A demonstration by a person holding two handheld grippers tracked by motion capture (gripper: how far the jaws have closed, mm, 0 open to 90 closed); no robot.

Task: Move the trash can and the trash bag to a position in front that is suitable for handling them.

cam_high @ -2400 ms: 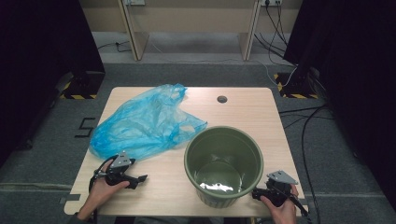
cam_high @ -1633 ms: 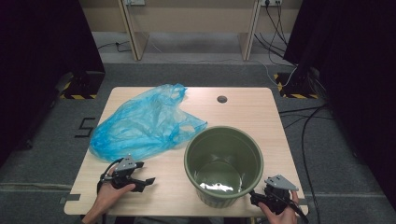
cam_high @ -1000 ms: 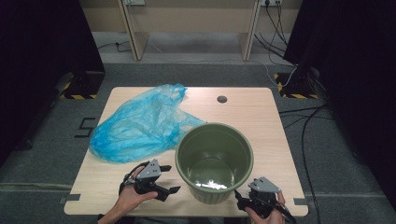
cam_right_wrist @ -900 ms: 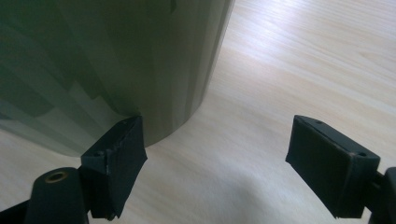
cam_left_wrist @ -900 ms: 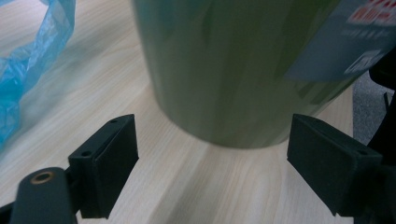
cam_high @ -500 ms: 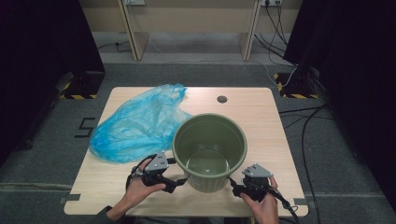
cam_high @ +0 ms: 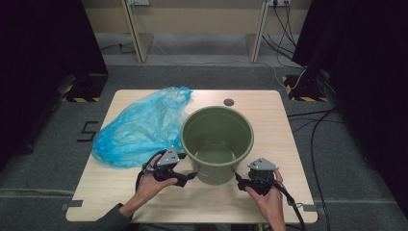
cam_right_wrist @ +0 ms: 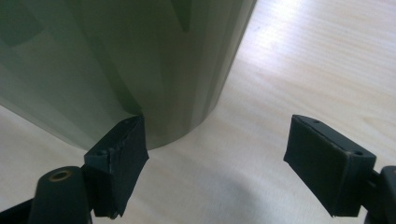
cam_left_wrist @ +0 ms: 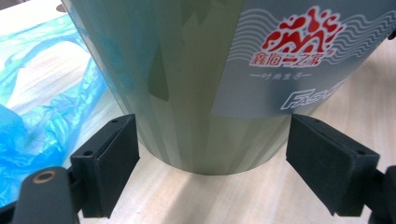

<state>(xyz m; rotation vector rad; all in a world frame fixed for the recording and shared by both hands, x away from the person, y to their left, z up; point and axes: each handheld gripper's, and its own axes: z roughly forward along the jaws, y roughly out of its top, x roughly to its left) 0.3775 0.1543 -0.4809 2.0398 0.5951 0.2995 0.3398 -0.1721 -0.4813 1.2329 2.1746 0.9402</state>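
An olive-green plastic bucket (cam_high: 217,144) stands upright in the middle of the wooden table (cam_high: 279,125). A crumpled blue plastic bag (cam_high: 139,127) lies to its left and touches its side. My left gripper (cam_high: 190,177) is open at the bucket's near-left base. In the left gripper view the bucket (cam_left_wrist: 210,70), with a red and white printed logo, sits between the spread jaws of this gripper (cam_left_wrist: 212,135), and the bag (cam_left_wrist: 42,102) is at the left. My right gripper (cam_high: 239,181) is open at the near-right base. In the right gripper view, its (cam_right_wrist: 217,130) left jaw rests by the bucket wall (cam_right_wrist: 116,56).
A small round grommet hole (cam_high: 229,102) sits near the table's far edge. Bare wood lies right of the bucket and along the front edge. Cables (cam_high: 312,130) run over the grey floor to the right, and dark curtains flank both sides.
Both grippers have come in from the front corners to the bucket's base. The bucket has slid away from the front edge, slightly left, up against the bag.
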